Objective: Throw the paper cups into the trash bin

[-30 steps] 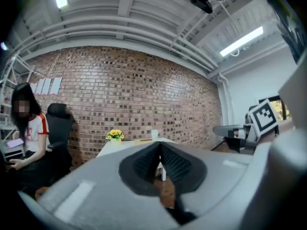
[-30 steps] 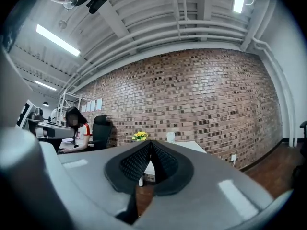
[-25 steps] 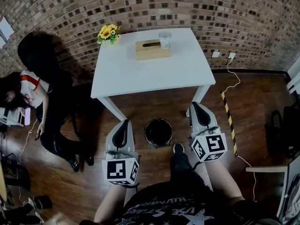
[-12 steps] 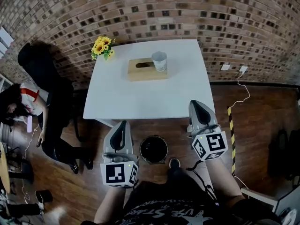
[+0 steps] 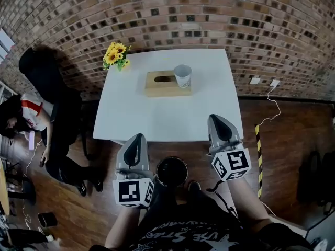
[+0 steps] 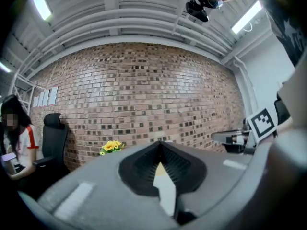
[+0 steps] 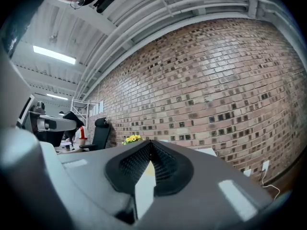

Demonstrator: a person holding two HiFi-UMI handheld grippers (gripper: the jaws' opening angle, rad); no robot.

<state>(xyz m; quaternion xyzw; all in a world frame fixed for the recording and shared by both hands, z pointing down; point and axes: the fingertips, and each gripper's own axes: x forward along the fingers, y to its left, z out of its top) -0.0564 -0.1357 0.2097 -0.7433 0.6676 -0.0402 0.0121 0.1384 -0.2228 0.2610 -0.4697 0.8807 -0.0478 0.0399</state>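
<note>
Closer to the white table (image 5: 157, 114) now, the left gripper (image 5: 138, 138) and right gripper (image 5: 219, 118) both come with jaws pressed together, holding nothing. The paper cup (image 5: 182, 76) stands beside the tissue box (image 5: 162, 84), nearer reach; the trash bin (image 5: 171, 172) waits between the grippers.

The left claw (image 5: 137, 136) and right claw (image 5: 218, 117) have neared the table (image 5: 137, 111).

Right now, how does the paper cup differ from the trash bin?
The cup is pale; the bin is black. The cup stands on the white table by the tissue box; the bin stands on the floor at the table's near edge. The cup looks narrower than the bin. Both are round, upright and open on top.
</note>
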